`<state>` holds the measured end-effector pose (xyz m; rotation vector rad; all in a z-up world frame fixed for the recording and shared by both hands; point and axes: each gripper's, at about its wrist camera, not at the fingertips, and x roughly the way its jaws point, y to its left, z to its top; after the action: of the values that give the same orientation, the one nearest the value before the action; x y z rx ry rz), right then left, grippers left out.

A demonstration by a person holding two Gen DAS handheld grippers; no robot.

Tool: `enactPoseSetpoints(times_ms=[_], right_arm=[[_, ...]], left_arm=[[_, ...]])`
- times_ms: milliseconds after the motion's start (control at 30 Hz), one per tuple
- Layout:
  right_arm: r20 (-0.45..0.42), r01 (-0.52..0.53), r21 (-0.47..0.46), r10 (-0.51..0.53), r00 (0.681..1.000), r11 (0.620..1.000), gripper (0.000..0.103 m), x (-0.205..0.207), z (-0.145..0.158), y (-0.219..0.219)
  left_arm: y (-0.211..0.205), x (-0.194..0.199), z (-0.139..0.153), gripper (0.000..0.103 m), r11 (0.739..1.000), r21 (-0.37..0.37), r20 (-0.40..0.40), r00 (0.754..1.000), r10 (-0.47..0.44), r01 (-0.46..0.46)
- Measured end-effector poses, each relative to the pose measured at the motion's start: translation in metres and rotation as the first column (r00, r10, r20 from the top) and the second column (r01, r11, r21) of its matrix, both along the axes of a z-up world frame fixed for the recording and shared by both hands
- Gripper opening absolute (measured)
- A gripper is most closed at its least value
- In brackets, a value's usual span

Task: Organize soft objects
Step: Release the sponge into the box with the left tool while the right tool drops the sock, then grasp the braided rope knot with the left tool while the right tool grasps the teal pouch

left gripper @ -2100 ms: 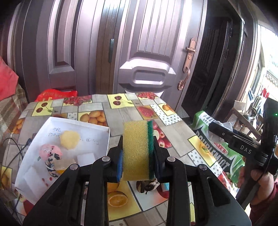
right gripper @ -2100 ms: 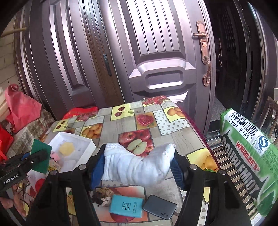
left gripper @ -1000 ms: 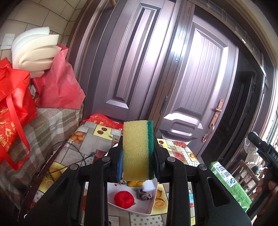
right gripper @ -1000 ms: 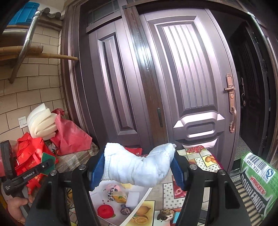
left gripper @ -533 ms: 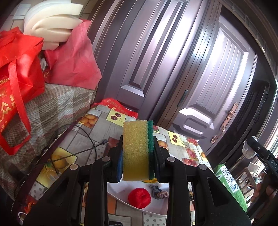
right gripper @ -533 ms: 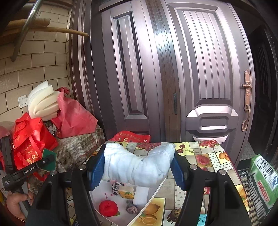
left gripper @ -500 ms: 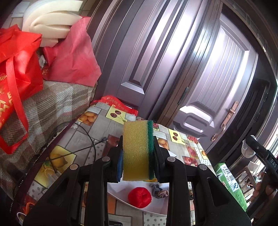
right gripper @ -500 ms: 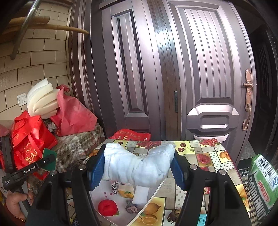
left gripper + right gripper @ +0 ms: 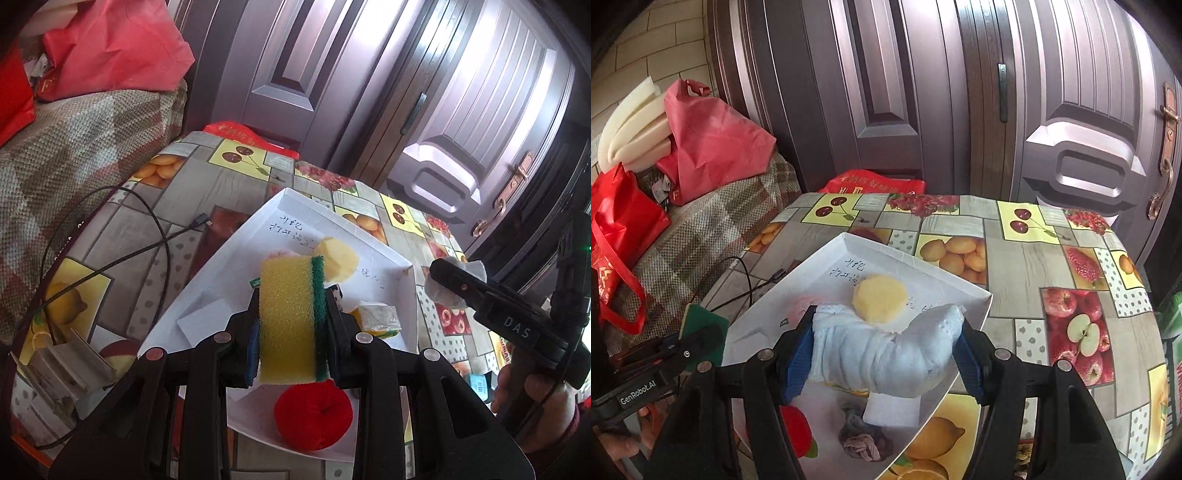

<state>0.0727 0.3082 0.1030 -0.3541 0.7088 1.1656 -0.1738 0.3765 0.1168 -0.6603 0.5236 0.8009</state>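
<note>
Holding two soft objects above one white tray [image 9: 967, 291] on the fruit-print table [image 9: 1015, 258].
Left gripper [image 9: 291, 325] is clamped on one yellow-green sponge [image 9: 286, 325]; right gripper [image 9: 886, 350], its jaws just easing wider, clasps one white cloth roll [image 9: 882, 350]. One red ball [image 9: 314, 415] and one yellow foam disc [image 9: 879, 295] lie in the tray.

Black cable [image 9: 147, 218] (on fruit-print tablecloth [image 9: 1015, 266])

Yellow-and-green sponge [image 9: 291, 317], white tray [image 9: 236, 266], red ball [image 9: 314, 413], perhaps knitted, fruit-patterned tablecloth [image 9: 1034, 258].
</note>
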Motion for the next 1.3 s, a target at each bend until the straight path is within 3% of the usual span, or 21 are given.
enactPoseSetpoints(times_ms=[100,133,167,233,533,800,967,1067,1167,1300], right_arm=[[-0.021,-0.004,-0.01,0.004,1.0,1.0,0.078,0.005,-0.012,0.012],[-0.032,-0.01,-0.012,0.009,0.999,1.0,0.082,0.005,-0.015,0.014],[-0.035,-0.009,-0.007,0.009,0.999,1.0,0.084,0.006,-0.017,0.014],[-0.03,0.0,0.002,0.0,1.0,1.0,0.086,0.006,-0.017,0.01],[-0.007,0.048,0.054,-0.048,0.999,0.997,0.087,0.011,0.004,-0.021],[0.081,0.122,0.131,-0.133,0.988,0.984,0.087,0.046,0.045,-0.104],[0.124,0.186,0.013,-0.186,0.975,0.982,0.087,0.085,0.023,-0.152],[0.126,0.126,-0.125,-0.111,0.986,0.984,0.087,0.092,-0.01,-0.16],[0.189,-0.01,-0.245,0.058,0.98,0.969,0.087,0.077,-0.044,-0.153],[0.223,-0.224,-0.387,0.327,0.918,0.894,0.087,0.055,-0.078,-0.148]], left_arm=[[0.007,-0.002,-0.005,0.035,1.0,-0.019,0.003,1.0,0.024,-0.024],[0.007,-0.003,-0.006,0.057,0.999,-0.019,0.004,0.999,0.032,-0.032],[0.008,-0.004,-0.007,0.087,0.999,-0.012,-0.001,0.999,0.047,-0.047],[0.007,-0.007,-0.006,0.103,0.996,0.012,-0.008,0.997,0.083,-0.083],[-0.003,-0.011,0.007,0.103,0.993,0.03,-0.015,0.994,0.111,-0.111],[-0.037,0.009,0.031,0.103,0.998,0.062,0.015,1.0,0.021,-0.022],[-0.069,0.045,0.028,0.103,0.993,0.059,-0.028,0.995,-0.096,0.098],[-0.087,0.064,0.02,0.103,0.988,0.032,-0.052,0.987,-0.151,0.153],[-0.103,0.077,0.013,0.103,0.982,0.02,-0.078,0.979,-0.188,0.19],[-0.118,0.085,0.003,0.103,0.974,-0.001,-0.118,0.967,-0.224,0.226]])
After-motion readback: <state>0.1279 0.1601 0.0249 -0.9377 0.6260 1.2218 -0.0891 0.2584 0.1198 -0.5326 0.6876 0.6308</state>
